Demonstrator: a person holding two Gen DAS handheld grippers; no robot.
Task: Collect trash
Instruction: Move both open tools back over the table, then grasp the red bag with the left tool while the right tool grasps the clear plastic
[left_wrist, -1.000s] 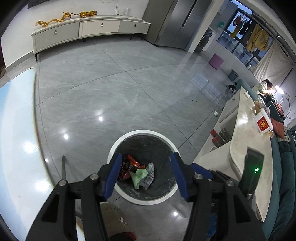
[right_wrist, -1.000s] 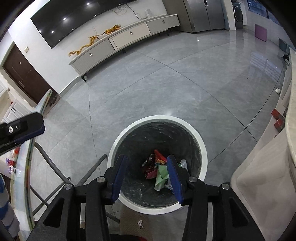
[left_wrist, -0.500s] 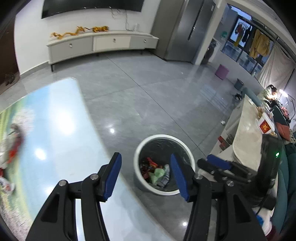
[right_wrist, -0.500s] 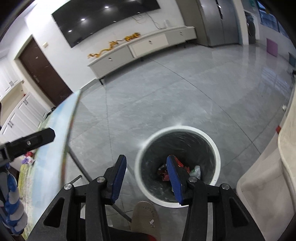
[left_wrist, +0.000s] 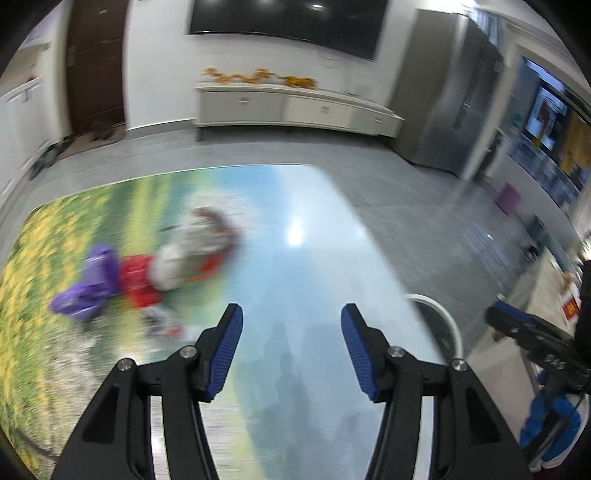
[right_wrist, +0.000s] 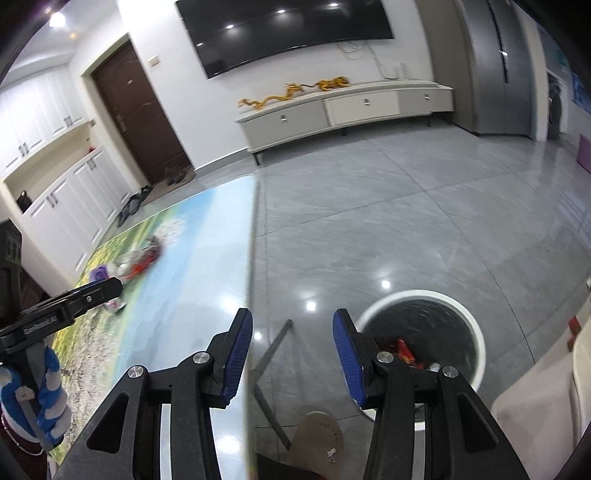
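- My left gripper (left_wrist: 291, 347) has its jaws spread wide with nothing between them; it hangs over the bare, glossy part of the table (left_wrist: 317, 258), touching nothing that I can see.
- My right gripper (right_wrist: 292, 352) is just as wide and just as empty, sitting over the table's edge with the floor (right_wrist: 388, 221) showing between its blue pads (right_wrist: 236, 354).
- The trash I'm after lies in a loose heap on the table, ahead and to the left of the left gripper: a purple wrapper (left_wrist: 88, 284), a red wrapper (left_wrist: 138, 282) touching it, and a pale crumpled bag (left_wrist: 192, 251) at the far side. The left view is badly blurred, so I cannot tell the pieces apart precisely.
- From the right view the same trash heap (right_wrist: 133, 264) sits well away from the right gripper, beyond the left one.
- I judge this stuff light, soft and crinkly, likely slick film that slides on the glossy top. I'd pinch a raised fold or bunched corner, not a flat face, and close fully.
- The risk is pushing a wrapper along instead of catching it.
- The bin (right_wrist: 476, 332) stands on the floor just right of the table, already holding some scraps (right_wrist: 404, 352).
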